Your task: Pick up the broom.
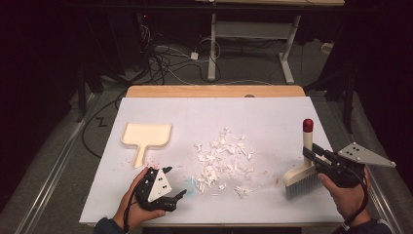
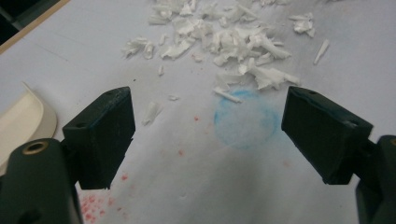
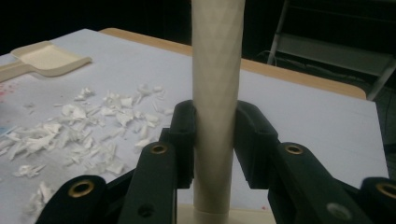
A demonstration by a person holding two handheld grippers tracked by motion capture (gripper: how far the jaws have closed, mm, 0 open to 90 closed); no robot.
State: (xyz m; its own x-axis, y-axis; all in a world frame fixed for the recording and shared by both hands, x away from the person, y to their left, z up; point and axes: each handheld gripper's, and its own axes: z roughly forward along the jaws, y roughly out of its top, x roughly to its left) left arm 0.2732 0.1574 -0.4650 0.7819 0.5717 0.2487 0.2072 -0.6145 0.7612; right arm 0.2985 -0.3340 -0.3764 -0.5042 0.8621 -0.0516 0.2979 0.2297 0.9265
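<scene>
Brush: cream upright handle, red tip, pale grey bristles below.

The heap of paper scraps lies at the middle of the bench. Left of the heap and a little farther back lies the dustpan, its handle pointing toward the near edge. Right of the heap stands the brush — handle upright, bristles down (clamped between the jaws of the right gripper). Near-left of the heap, just before the dustpan's handle, sits the left gripper, jaws apart.
</scene>
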